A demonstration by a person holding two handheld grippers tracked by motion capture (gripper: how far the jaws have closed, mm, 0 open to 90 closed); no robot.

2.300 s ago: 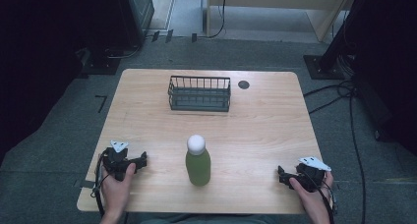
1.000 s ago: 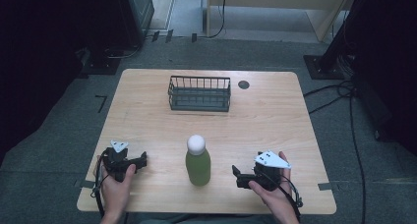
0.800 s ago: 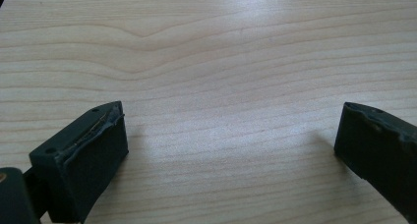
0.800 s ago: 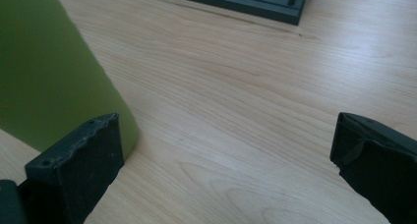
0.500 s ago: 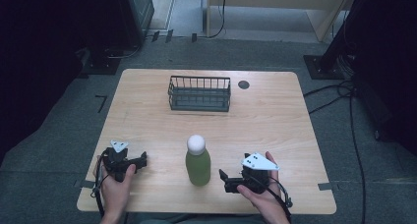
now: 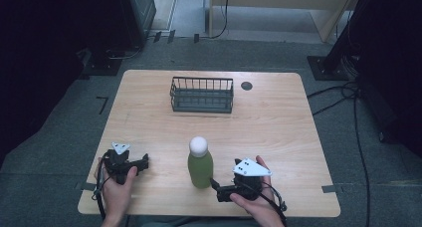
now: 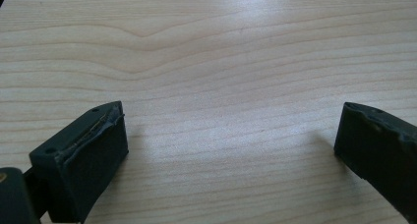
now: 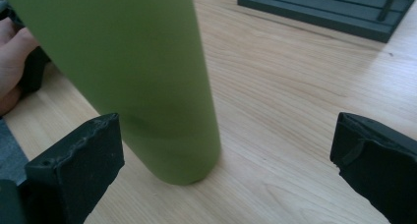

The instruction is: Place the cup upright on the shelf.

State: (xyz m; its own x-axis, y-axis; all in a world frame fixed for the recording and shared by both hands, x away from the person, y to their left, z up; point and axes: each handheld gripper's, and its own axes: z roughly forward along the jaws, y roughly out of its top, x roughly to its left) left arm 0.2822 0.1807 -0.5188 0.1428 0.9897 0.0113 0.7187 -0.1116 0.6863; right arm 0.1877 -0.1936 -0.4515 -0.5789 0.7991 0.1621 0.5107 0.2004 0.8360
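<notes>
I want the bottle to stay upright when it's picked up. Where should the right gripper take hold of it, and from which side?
Probably the straight green body of the bottle, below the white cap, coming level from its right. It stands upright on the table, and its sides look even there while the cap is rounded. The right gripper is open at the base with the bottle off-centre, toward one jaw; centre it before closing.

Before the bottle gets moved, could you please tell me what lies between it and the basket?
Nothing: in the high view, bare table runs from the bottle to the basket. The right gripper view shows the same bare wood.
</notes>
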